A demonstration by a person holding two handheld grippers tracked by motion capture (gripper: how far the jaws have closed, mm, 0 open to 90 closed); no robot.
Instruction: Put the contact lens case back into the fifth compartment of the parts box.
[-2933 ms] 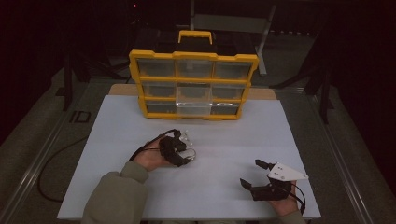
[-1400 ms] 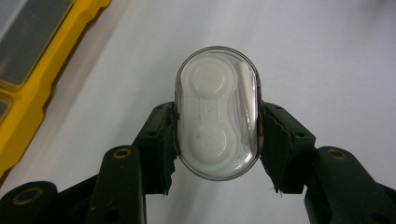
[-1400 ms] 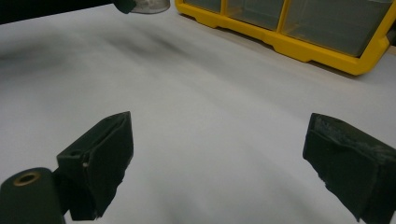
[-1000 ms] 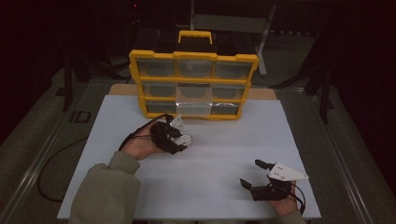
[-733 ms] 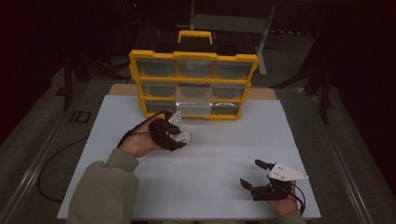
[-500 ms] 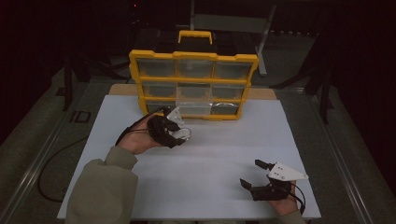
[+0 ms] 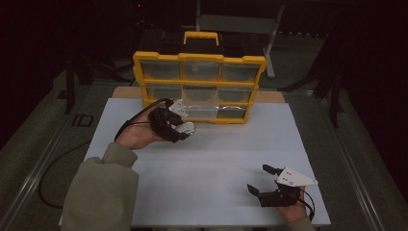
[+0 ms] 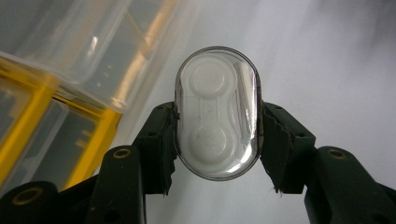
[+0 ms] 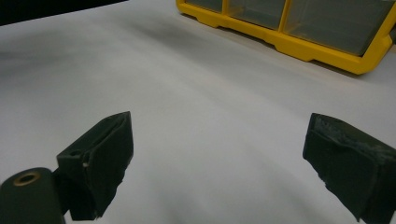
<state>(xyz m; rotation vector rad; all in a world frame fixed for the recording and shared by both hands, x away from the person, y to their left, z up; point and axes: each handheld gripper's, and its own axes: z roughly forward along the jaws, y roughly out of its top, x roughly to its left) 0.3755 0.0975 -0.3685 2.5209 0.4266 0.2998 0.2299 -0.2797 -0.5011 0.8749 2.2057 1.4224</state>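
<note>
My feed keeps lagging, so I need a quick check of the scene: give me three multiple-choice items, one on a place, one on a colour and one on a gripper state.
1. Where does the yellow drawer organizer stand?
A. At the far edge of the white table
B. At the near edge, by the forearms
C. On the floor, left of the table

2. What colour is the organizer's frame?
A. Blue
B. Yellow
C. Red

3. What is the left gripper doing?
A. Open over bare table
B. Shut on a clear contact lens case
C. Shut on a drawer handle

Answers:
1 A, the high view shows it at the table's far side.
2 B, both gripper views and the high view show yellow rails.
3 B, the left gripper view shows both pads pressed on the case's sides, while the right gripper stands open.
</note>
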